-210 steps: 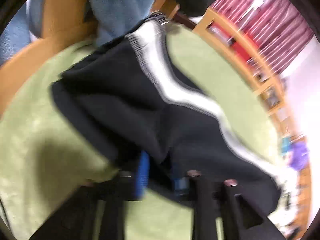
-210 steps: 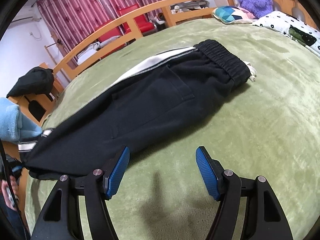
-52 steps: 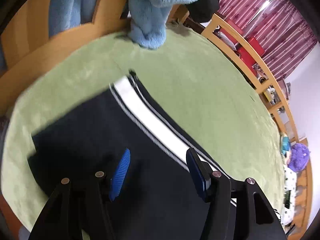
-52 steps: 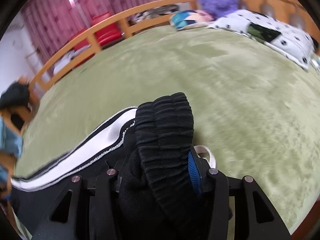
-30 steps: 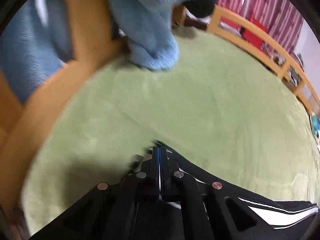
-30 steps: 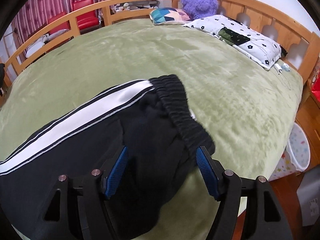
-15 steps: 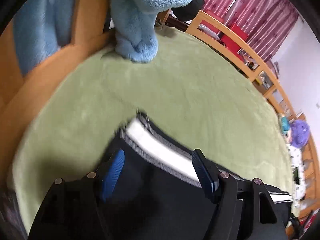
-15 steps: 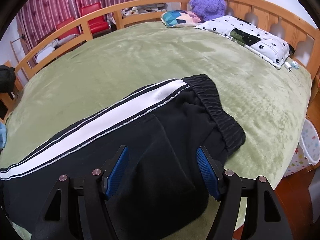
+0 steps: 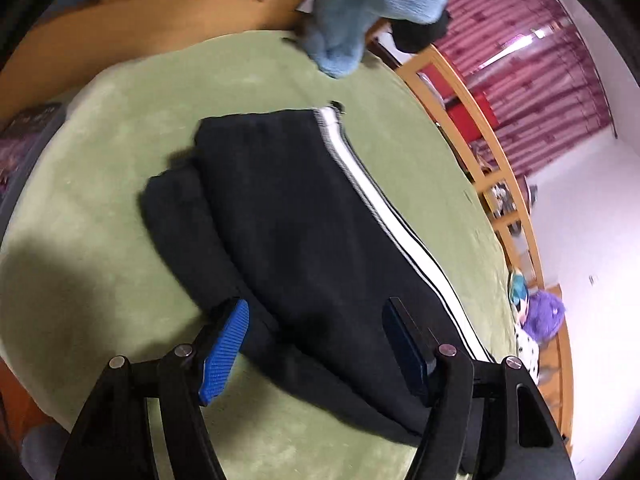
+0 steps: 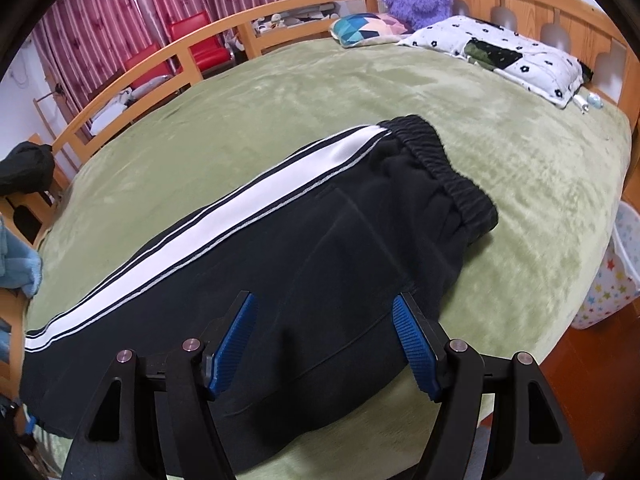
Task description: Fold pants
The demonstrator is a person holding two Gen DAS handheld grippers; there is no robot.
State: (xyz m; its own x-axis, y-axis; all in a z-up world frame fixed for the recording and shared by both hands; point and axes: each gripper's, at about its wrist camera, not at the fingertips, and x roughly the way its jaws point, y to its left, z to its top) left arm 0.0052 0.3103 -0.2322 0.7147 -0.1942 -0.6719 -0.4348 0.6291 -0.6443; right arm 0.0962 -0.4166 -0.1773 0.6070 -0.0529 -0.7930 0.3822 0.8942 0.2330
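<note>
Pants [image 10: 248,264] are lying long across the green blanket [image 10: 304,92] on the bed, black with a white side stripe [image 10: 224,216], legs stacked one on the other, so the lengthwise fold looks done. Waistband [image 10: 444,168] sits toward the pillow [image 10: 516,60] end, cuffs [image 9: 264,128] close to the blue fuzzy thing [image 9: 352,12] hanging over the wooden footboard [image 9: 132,24].

Left gripper [image 9: 316,344] hovers above the lower legs with its tongs wide and nothing pinched; the lower leg pokes out a bit past the top one on that side. Right gripper [image 10: 324,340] hangs over the seat area near the waistband, also wide, also empty.

My guess is we're between folds. Next would be the crosswise fold: pinch both layers at the cuff end, carry them up toward the waistband, and keep that stripe edge lined up. Grabbing just the top leg would probably drag the stack apart.
</note>
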